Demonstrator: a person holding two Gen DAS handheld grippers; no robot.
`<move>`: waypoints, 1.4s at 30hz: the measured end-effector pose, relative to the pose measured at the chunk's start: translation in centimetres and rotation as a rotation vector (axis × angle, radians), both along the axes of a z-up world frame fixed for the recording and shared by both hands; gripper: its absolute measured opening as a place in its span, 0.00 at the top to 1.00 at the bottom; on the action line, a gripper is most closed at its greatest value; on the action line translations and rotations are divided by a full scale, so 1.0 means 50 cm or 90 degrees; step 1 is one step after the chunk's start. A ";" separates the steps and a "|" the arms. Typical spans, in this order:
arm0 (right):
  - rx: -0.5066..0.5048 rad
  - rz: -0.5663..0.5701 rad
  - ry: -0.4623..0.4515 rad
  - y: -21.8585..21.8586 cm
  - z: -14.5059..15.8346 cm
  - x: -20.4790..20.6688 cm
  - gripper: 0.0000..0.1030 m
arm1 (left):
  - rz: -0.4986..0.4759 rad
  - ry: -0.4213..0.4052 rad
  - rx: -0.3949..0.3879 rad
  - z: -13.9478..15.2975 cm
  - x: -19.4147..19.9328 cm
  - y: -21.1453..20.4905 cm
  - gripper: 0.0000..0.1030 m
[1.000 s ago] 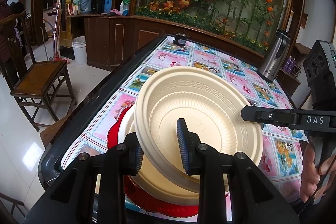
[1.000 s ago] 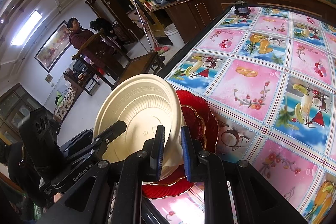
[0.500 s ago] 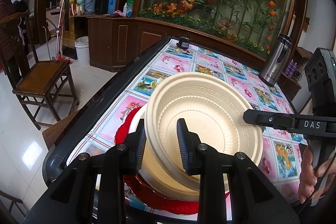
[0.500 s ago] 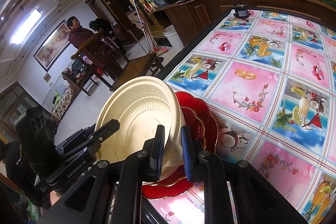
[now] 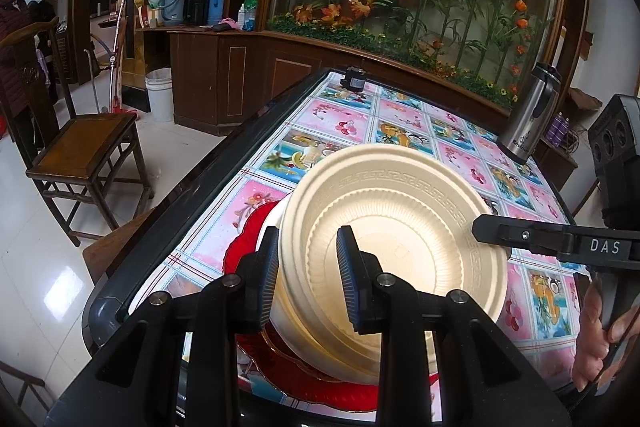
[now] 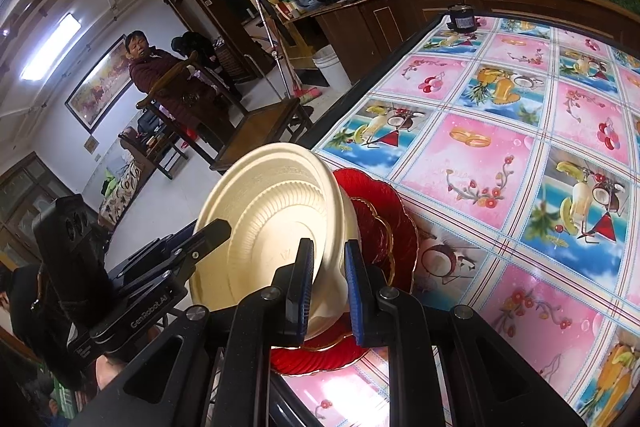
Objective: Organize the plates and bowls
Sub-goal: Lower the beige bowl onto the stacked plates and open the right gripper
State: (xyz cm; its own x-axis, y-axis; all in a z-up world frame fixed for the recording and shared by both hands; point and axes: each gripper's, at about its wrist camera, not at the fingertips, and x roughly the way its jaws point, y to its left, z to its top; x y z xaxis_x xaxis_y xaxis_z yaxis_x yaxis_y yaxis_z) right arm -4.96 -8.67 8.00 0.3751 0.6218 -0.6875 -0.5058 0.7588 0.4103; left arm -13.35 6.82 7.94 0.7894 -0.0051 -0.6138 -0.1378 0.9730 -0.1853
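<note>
My left hand-held gripper [image 5: 308,275] pinches the near rim of a cream, ribbed disposable bowl [image 5: 400,227], its blue-padded jaws nearly together with one inside and one outside the wall. My right hand-held gripper [image 6: 330,291] clamps the opposite rim the same way, jaws almost closed. The bowl tilts above a second cream bowl [image 5: 276,227] nested beneath, over scalloped red glass plates [image 6: 380,211] near the corner of the bench [image 6: 500,155], covered in a pink and blue fruit-print cloth.
</note>
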 end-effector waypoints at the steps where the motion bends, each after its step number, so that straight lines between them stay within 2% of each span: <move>1: -0.001 0.000 0.002 0.000 -0.002 0.000 0.85 | 0.001 -0.001 0.001 0.001 -0.002 0.001 0.75; 7: 0.009 0.002 0.020 -0.002 -0.013 0.004 0.85 | 0.004 -0.001 0.003 0.003 -0.002 0.003 0.75; 24: -0.006 -0.002 0.013 0.009 -0.013 -0.010 0.85 | 0.015 -0.006 0.000 0.003 -0.018 0.023 0.75; 26: -0.010 0.000 0.010 0.011 -0.012 -0.013 0.81 | 0.015 -0.007 -0.001 0.004 -0.020 0.023 0.75; 33: -0.012 -0.006 0.015 0.008 -0.012 -0.016 0.81 | 0.013 -0.008 0.000 0.005 -0.022 0.023 0.75; 37: -0.015 -0.010 0.011 0.006 -0.009 -0.020 0.74 | 0.011 -0.009 0.002 0.011 -0.024 0.014 0.75; 42: -0.014 -0.007 0.009 0.003 -0.005 -0.024 0.74 | 0.008 -0.008 0.003 0.014 -0.025 0.011 0.75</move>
